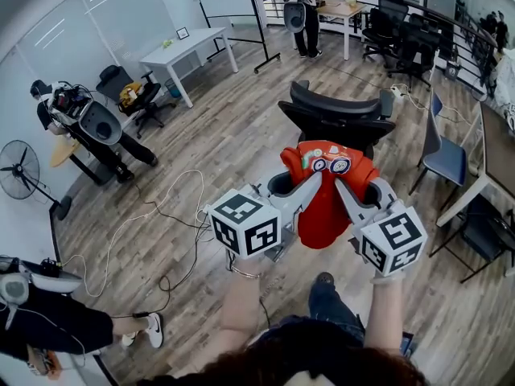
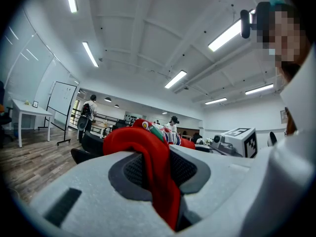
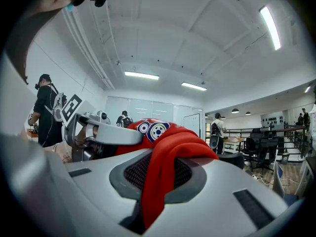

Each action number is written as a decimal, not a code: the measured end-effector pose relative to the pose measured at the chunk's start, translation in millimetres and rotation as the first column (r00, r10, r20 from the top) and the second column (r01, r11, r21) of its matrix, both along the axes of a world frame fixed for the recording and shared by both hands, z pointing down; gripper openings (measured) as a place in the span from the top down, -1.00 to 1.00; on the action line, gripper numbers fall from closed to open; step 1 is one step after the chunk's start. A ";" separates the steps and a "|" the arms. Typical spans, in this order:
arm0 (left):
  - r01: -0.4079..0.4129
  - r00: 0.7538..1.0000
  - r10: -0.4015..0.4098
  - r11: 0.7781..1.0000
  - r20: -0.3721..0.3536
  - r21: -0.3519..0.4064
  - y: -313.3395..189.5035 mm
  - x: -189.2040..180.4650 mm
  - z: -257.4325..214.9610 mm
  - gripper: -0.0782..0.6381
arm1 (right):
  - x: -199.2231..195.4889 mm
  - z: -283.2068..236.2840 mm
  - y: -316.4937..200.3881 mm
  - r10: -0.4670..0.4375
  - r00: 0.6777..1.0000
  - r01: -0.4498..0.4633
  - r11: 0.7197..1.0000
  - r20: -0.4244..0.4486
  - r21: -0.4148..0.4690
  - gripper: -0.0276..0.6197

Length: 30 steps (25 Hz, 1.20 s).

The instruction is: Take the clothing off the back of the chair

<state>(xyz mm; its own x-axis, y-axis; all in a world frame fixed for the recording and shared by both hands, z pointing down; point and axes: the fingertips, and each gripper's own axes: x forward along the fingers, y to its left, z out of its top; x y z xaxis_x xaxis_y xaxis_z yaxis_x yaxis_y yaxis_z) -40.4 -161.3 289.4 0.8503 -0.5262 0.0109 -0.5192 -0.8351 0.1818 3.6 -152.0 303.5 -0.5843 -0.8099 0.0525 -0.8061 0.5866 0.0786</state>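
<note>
Office room, wood floor (image 1: 225,135), cables (image 1: 173,207) looped over it at left. Nearest: the wearer's arms (image 1: 241,308), one gripper per hand, both pointing away from the body.

On the left gripper (image 1: 312,183) the jaws are closed on a fold of the red garment (image 1: 326,203). Cloth is pinched between the ribbed pads (image 2: 129,171) and a tail hangs out below them. Jaws stand apart only by the cloth's thickness.

On the right gripper (image 1: 344,190), same grip: jaws clamped on another fold, cloth draped over the top of its pads and down through the gap. Tips of the two grippers converge, close together, at the garment's top edge.

Garment: red, round blue-and-white printed badges near the top. It hangs bunched from the two grips, clear of the floor, on the near side of the chair (image 1: 338,111).

Chair: black office type, just behind the garment; whether cloth touches it, cannot tell.

Farther: blue chair (image 1: 447,155) at right, white table (image 1: 189,51) at upper left, fan (image 1: 20,171) at far left, person (image 1: 302,10) standing at the back by a rail.
</note>
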 end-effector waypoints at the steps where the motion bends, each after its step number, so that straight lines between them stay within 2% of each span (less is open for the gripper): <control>1: 0.001 1.000 -0.001 1.000 0.004 -0.001 3.0 -0.6 0.4 0.53 | -0.6 0.5 2.9 0.003 1.000 -0.002 1.000 0.002 -0.003 0.76; 5: 0.009 1.000 -0.009 1.000 0.018 0.000 19.2 -3.4 6.6 0.53 | -3.1 6.6 18.2 0.011 1.000 -0.011 1.000 0.005 -0.014 0.76; 17: 0.018 1.000 -0.018 1.000 0.000 -0.016 48.0 -14.6 18.2 0.53 | -13.5 17.4 47.4 0.014 1.000 -0.014 1.000 -0.002 -0.024 0.76; 30: 0.059 0.998 -0.059 0.997 0.004 -0.039 67.0 -19.5 28.0 0.52 | -18.2 27.5 64.4 -0.031 0.999 0.032 0.998 0.012 -0.057 0.76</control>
